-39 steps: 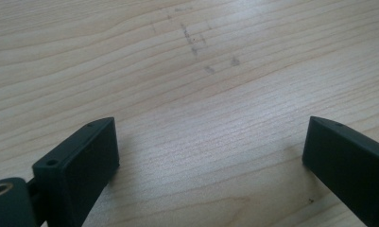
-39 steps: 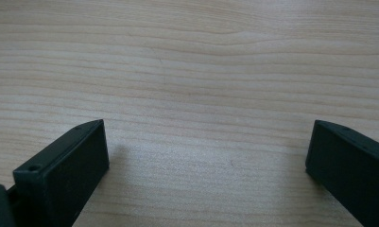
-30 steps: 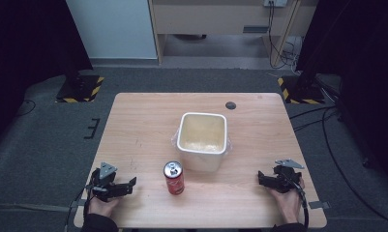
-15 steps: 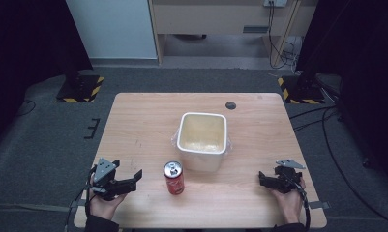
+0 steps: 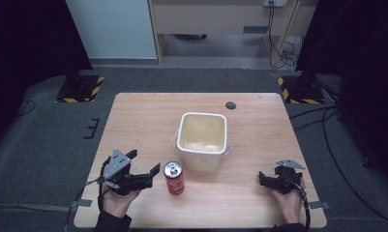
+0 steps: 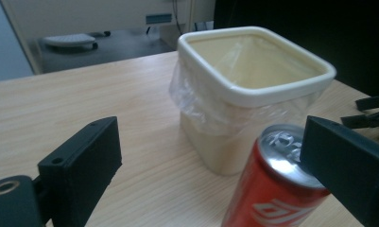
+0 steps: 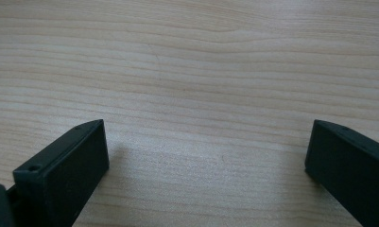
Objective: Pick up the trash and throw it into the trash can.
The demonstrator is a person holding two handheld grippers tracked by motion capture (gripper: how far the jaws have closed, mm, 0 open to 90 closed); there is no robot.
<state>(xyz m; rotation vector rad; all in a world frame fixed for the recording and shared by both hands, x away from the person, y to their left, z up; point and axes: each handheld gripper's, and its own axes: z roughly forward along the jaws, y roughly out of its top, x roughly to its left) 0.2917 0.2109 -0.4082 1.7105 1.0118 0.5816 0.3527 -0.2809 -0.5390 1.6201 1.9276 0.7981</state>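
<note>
The left gripper [image 5: 144, 169] sits low over the near left part of the wooden table [image 5: 143, 121], its jaws spread wide apart and holding nothing, pointing toward the red soda can [image 5: 173, 177]. In the left gripper view, the can [image 6: 272, 189] stands upright just past the jaw on the right of the picture, partly hidden by it, with the silver top and pull tab showing; the can is not yet between the jaws, and whether the jaw touches it cannot be told. Just behind the can stands a cream-coloured square bin [image 5: 203, 140] lined with a clear plastic bag [image 6: 201, 101] that folds over its rim and hangs down the outside walls. The can stands near the bin's front wall, apart from it. Over at the near right of the table, the right gripper [image 5: 263, 179] rests in the person's hand, well apart from can and bin. In the right gripper view its jaws also stand wide apart above bare wood grain. A small dark round disc [image 5: 231, 105] lies near the far edge of the table, beyond the bin.
</note>
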